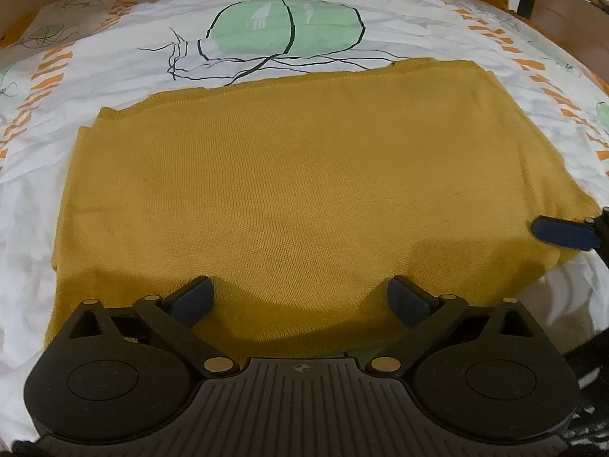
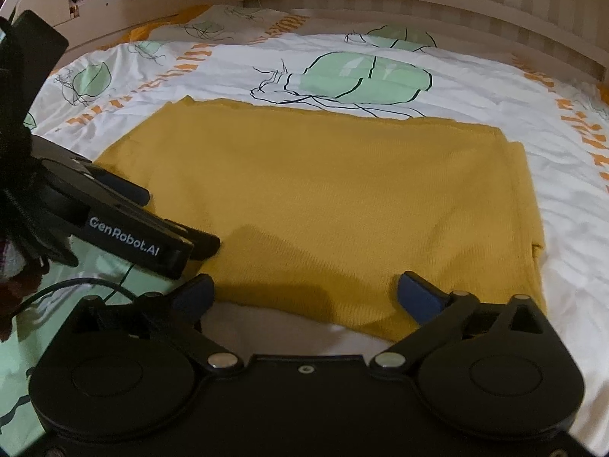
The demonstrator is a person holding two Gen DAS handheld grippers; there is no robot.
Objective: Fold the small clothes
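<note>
A folded mustard knit garment (image 1: 297, 175) lies flat on a patterned bedsheet (image 1: 114, 57). Left gripper (image 1: 300, 297) and right gripper (image 2: 304, 297), both spread wide and empty, hover at its near edge; bare sheet surrounds it

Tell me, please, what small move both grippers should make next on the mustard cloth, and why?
Probably lower and close both on the near edge. The mustard knit garment lies flat as a folded rectangle on the bedsheet, and the left gripper and right gripper both hang open over that edge, holding nothing. Gripping it would allow another fold away from the cameras.
</note>
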